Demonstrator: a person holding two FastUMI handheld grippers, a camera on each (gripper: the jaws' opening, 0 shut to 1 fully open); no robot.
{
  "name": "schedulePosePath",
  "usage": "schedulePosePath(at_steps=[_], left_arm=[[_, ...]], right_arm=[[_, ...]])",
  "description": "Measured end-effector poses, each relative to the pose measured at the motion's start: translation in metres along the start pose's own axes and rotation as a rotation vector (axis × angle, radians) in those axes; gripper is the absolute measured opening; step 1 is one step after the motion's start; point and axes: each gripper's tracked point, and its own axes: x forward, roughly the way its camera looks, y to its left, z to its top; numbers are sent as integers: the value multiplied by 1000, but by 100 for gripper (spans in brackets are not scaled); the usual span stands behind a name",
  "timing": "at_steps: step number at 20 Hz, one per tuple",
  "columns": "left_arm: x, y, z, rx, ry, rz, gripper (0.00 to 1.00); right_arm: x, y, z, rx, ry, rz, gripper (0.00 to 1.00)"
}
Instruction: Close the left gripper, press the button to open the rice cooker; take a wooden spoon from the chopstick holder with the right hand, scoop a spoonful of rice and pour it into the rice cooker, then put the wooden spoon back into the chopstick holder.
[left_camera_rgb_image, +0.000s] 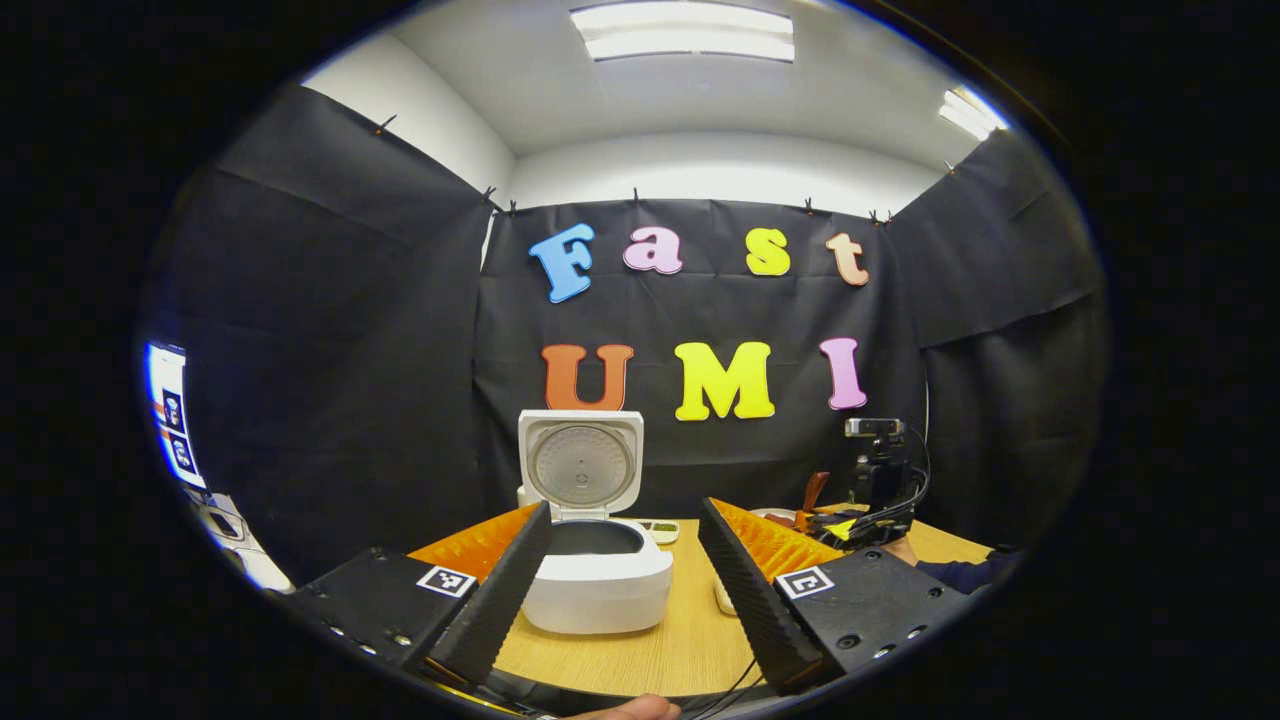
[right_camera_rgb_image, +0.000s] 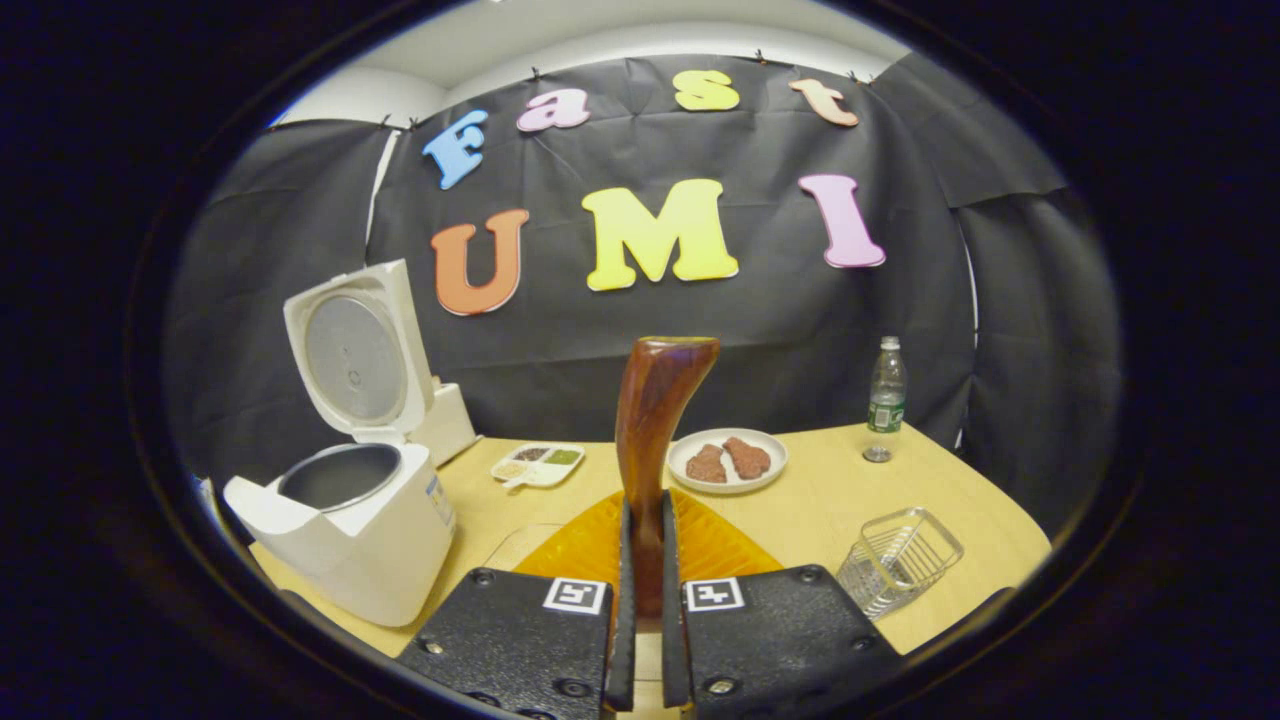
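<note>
While the right gripper (right_camera_rgb_image: 640, 560) clamps both fingers on the wooden spoon (right_camera_rgb_image: 655, 420), the spoon rises upright from between them, its bowl end uppermost, above the wooden table (right_camera_rgb_image: 830, 490). To its left in the right gripper view stands the rice cooker (right_camera_rgb_image: 350, 520), lid raised, inner pot bare. Behind the spoon sit a plate (right_camera_rgb_image: 727, 461) with two brown pieces and a small divided dish (right_camera_rgb_image: 538, 464); a wire chopstick holder (right_camera_rgb_image: 898, 556) lies on its side at the right, a water bottle (right_camera_rgb_image: 886, 398) beyond. The left gripper (left_camera_rgb_image: 625, 555) hangs with fingers spread wide, gripping nothing, the open cooker just ahead between them, towards the left finger
</note>
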Motion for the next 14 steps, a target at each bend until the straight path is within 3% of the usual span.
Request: schedulePosePath(at_steps=[3,9,11,14], left_arm=[[2,5,-6,8,8,9,94],[5,16,-19,-30,29,19,94],[5,17,-21,-39,32,20,94],[5,17,-24,-29,39,19,94]], right_arm=[[13,7,-12,-74,-23,-56,13],[30,-6,-41,-102,18,-225,16],[32,2,-41,-122,18,-222,16],[35,35,-57,-49,80,-88,16]])
